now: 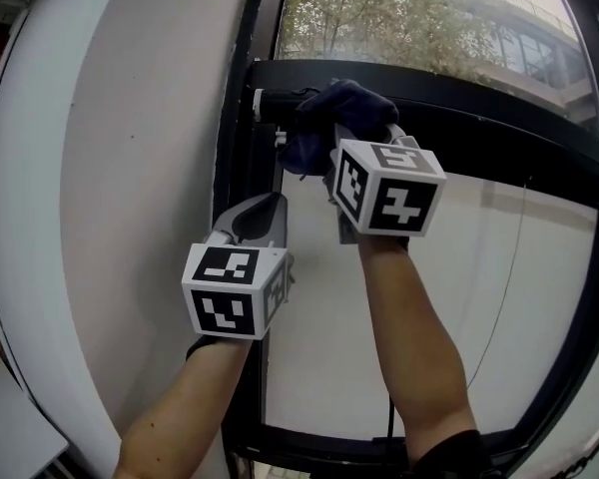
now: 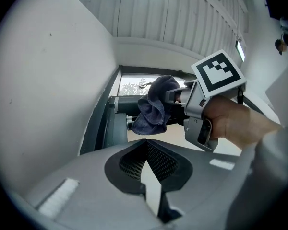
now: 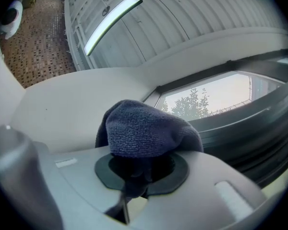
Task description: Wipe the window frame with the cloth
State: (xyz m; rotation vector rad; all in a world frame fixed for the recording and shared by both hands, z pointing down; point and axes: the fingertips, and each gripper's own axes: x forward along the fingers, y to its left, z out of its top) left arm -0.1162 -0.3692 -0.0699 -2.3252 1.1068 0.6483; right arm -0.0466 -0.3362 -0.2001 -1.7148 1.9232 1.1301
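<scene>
Head view: I see the right gripper (image 1: 351, 128) holding the dark blue cloth (image 1: 324, 118) at the far left end of the black window frame (image 1: 459, 93), with the left gripper (image 1: 260, 213) lower and nearer. Left gripper view: its jaws meet at the tips with nothing between them, and the cloth (image 2: 156, 107) hangs ahead. Right gripper view: the jaws are clamped on the cloth (image 3: 144, 131), which bulges over them.

Dark cloth (image 1: 344, 108) lies against the black window frame (image 1: 499, 138) crossbar.
</scene>
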